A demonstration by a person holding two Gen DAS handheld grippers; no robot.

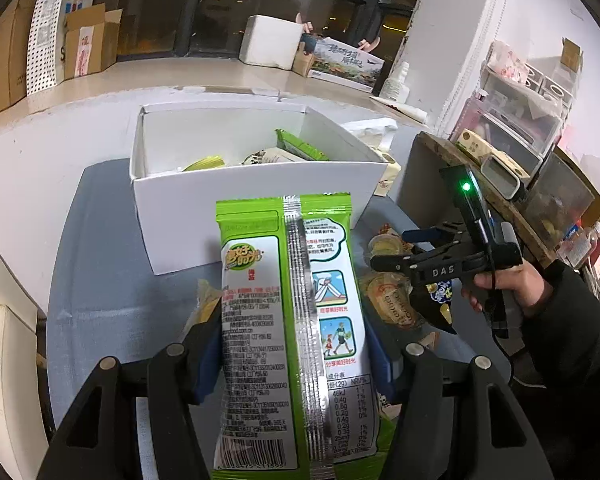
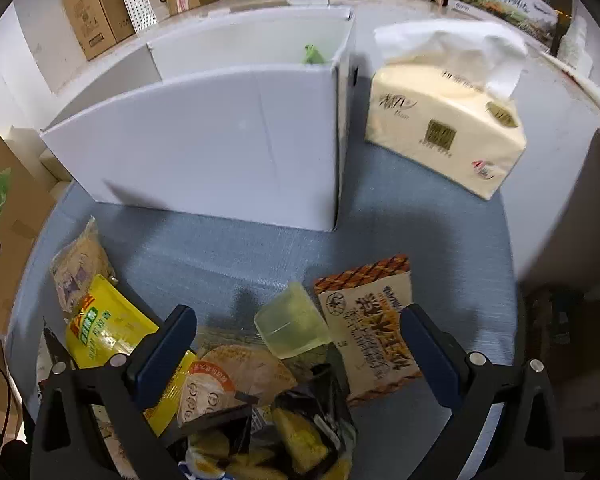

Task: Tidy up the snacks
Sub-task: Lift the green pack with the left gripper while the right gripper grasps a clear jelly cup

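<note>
My left gripper (image 1: 296,364) is clamped on a green snack packet (image 1: 290,320), held short of the white box (image 1: 256,196), which already contains several packets. My right gripper (image 2: 300,344) is wide open and holds nothing, above the snack pile (image 2: 260,392) left on the mat: roughly half done, I judge.

The white box's (image 2: 204,152) near wall hides its contents except 1 green packet (image 2: 314,55) tip.

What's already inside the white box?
In the white box: a green packet, a yellow packet and a pale printed packet. The front wall hides the bottom.
</note>
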